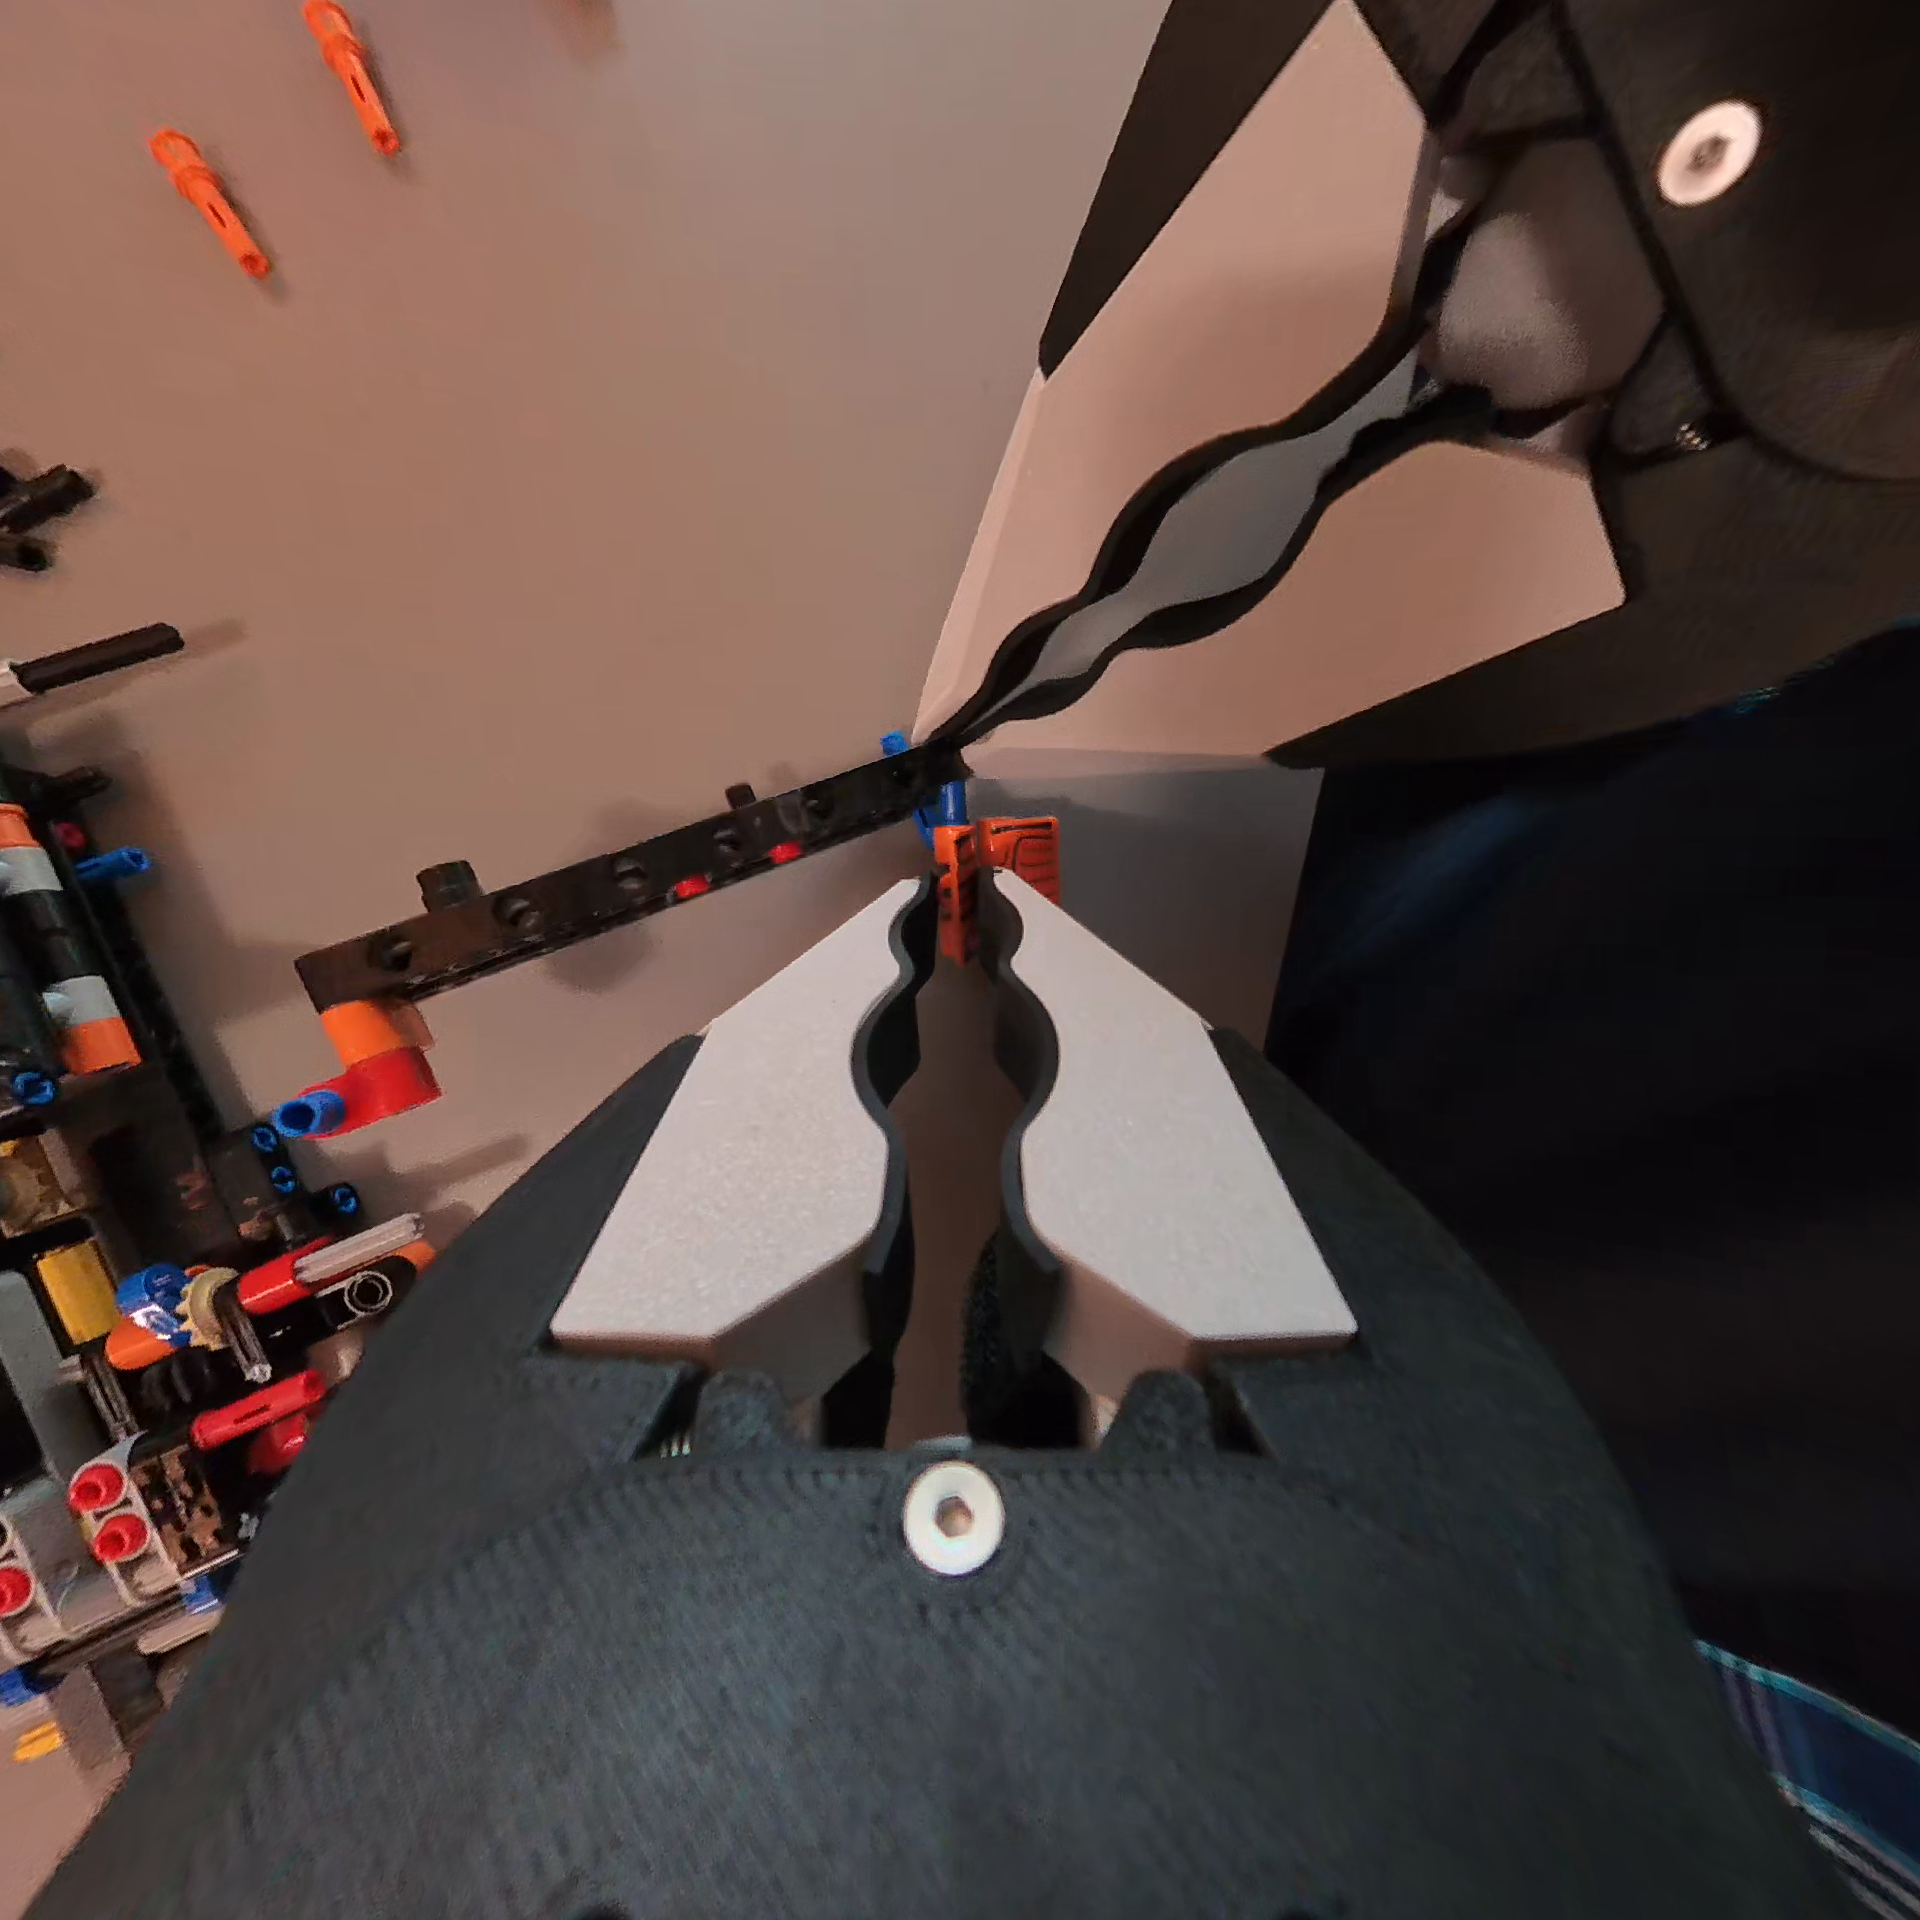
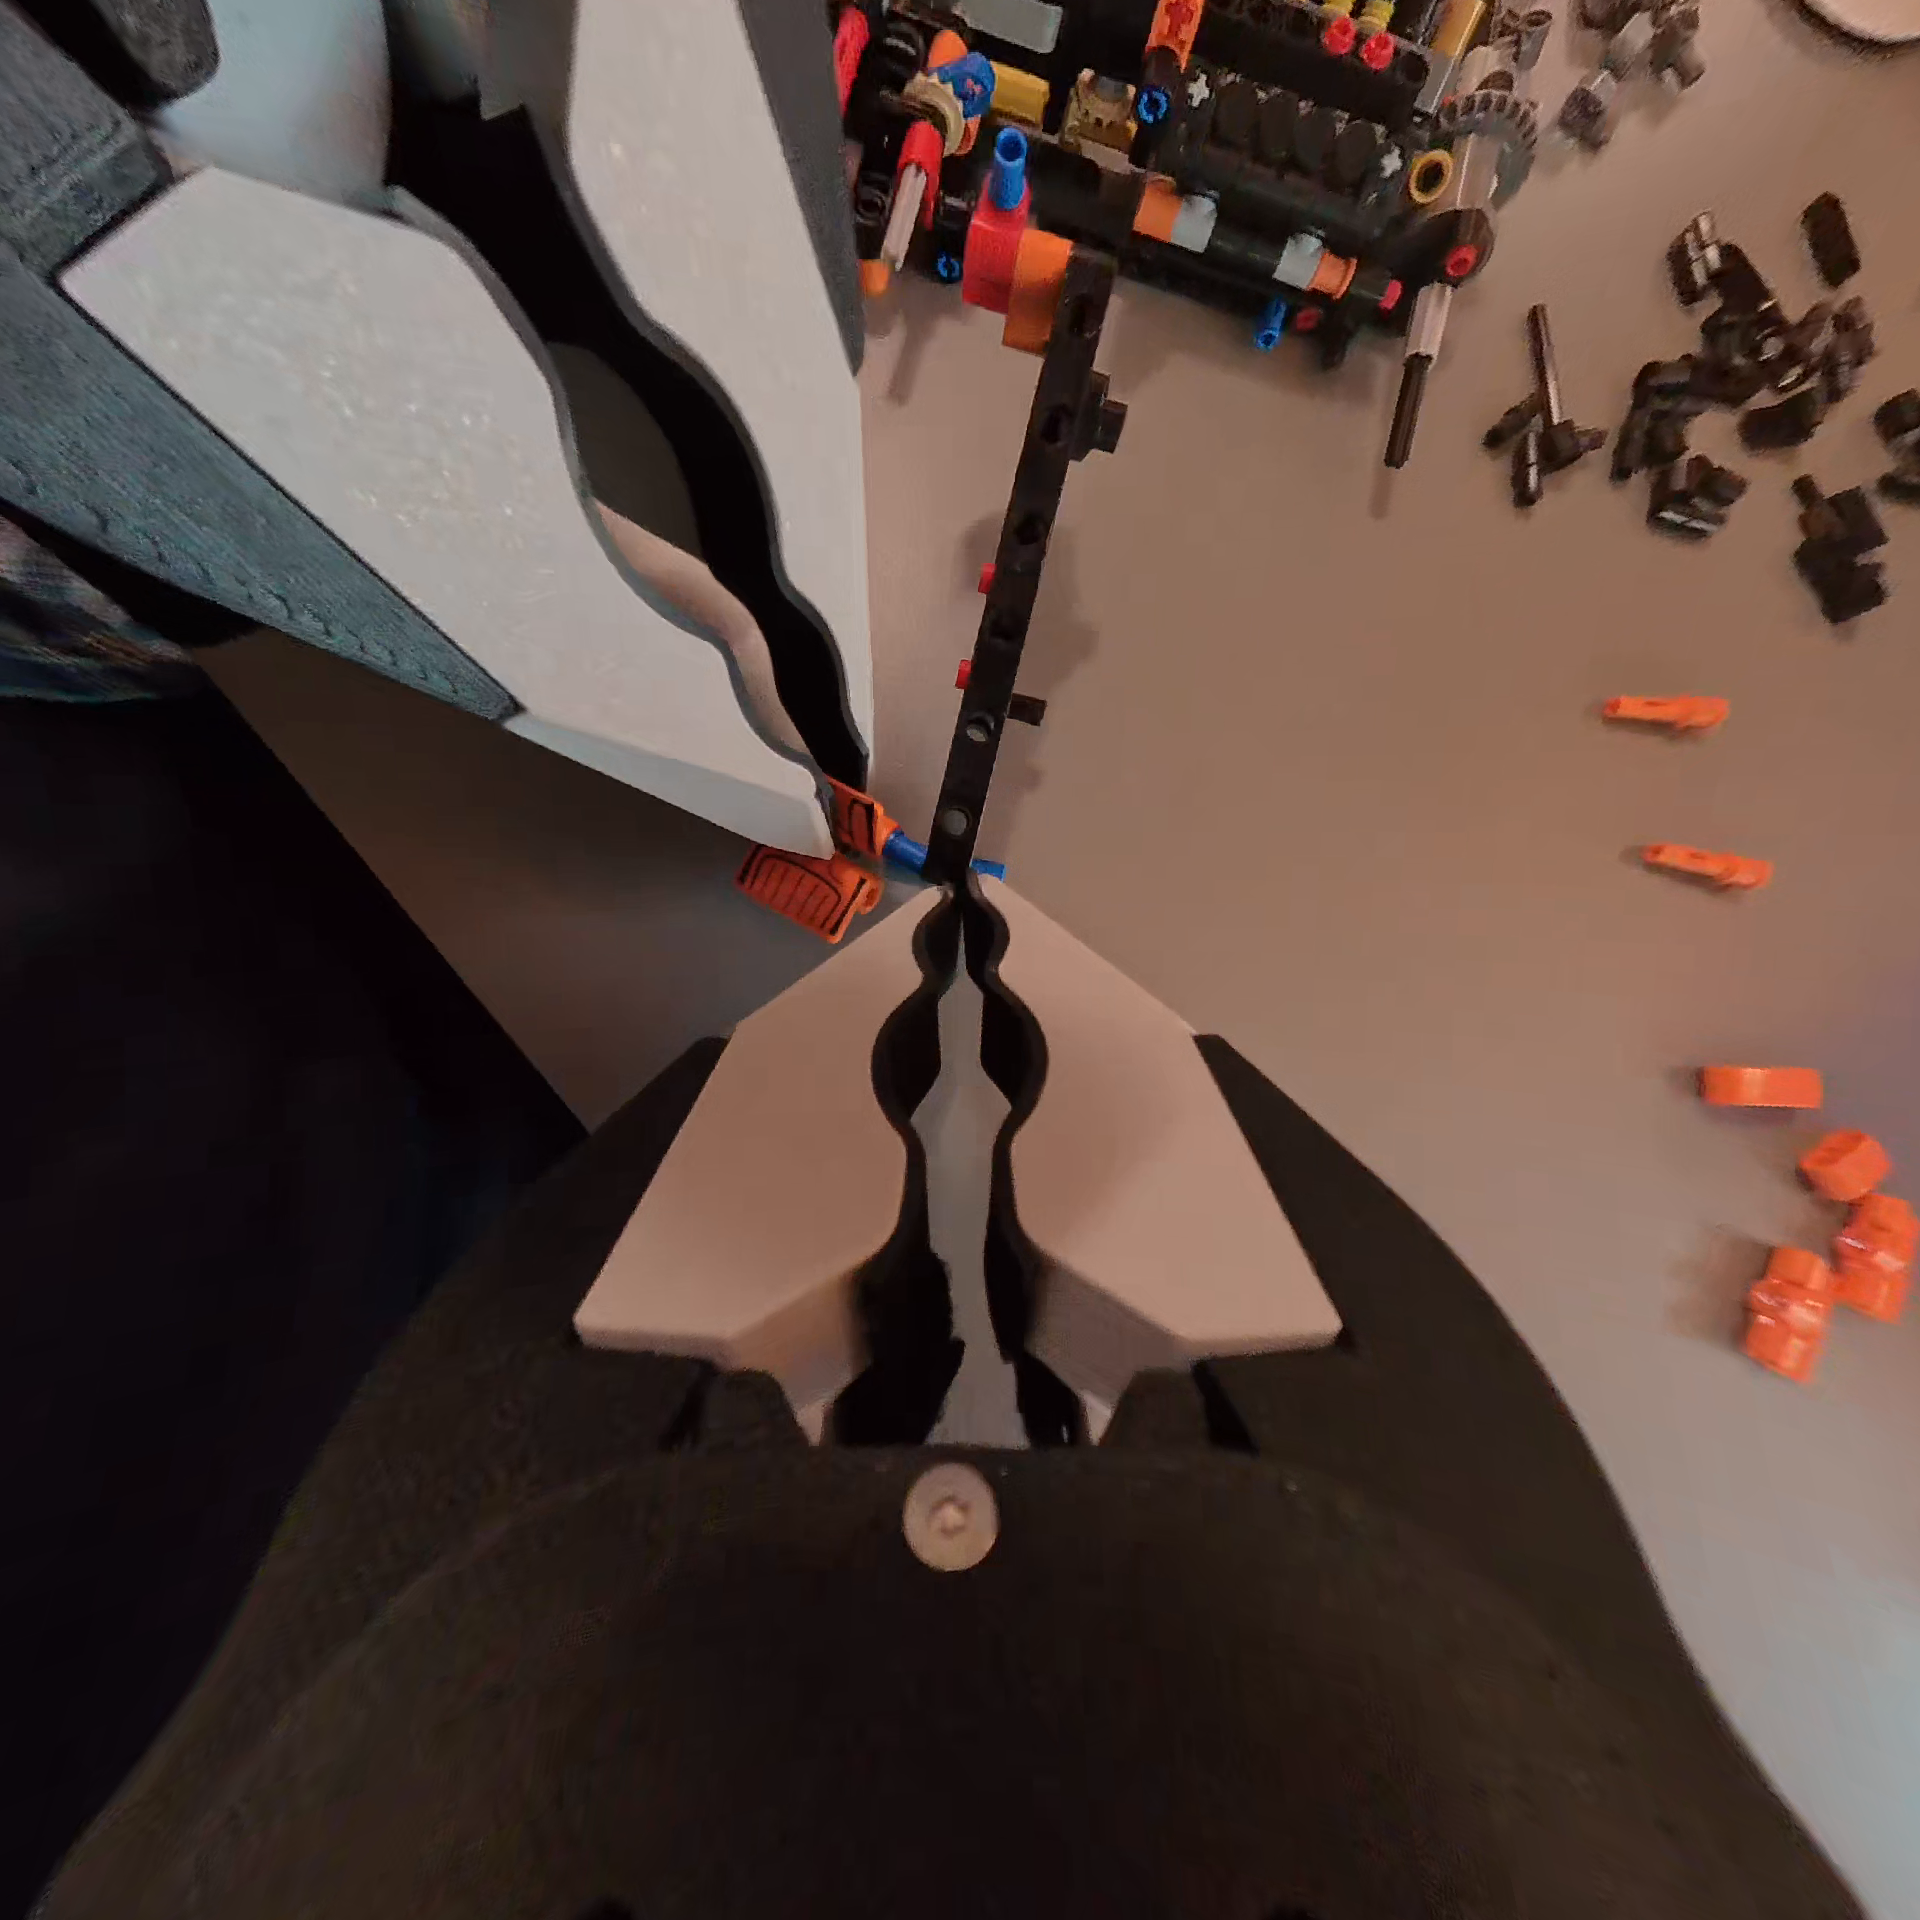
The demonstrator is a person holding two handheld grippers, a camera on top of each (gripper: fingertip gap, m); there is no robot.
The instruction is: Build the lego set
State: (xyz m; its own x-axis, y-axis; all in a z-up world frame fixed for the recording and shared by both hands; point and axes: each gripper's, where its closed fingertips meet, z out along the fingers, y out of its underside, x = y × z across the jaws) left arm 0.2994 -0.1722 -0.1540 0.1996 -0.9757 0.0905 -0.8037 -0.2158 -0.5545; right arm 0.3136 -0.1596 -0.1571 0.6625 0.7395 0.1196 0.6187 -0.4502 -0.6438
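Observation:
A long black holed beam (image 1: 623, 883) with red and black pins and an orange and red connector (image 1: 379, 1060) at its far end is held above the table. My right gripper (image 2: 956, 896) is shut on the beam's near end (image 2: 951, 831); it enters the left wrist view from the upper right (image 1: 940, 743). My left gripper (image 1: 961, 904) is shut on a small orange piece (image 1: 997, 852) that sits on a blue pin (image 1: 951, 800) at that same beam end. In the right wrist view the orange piece (image 2: 821, 873) and blue pin (image 2: 904, 852) sit left of the beam.
The large partly built model (image 2: 1195, 135) stands at the table's far side, also at the left edge of the left wrist view (image 1: 94, 1195). Loose black parts (image 2: 1745, 395) and orange parts (image 2: 1839, 1247) lie to the right. The table edge (image 2: 416, 935) drops to dark floor.

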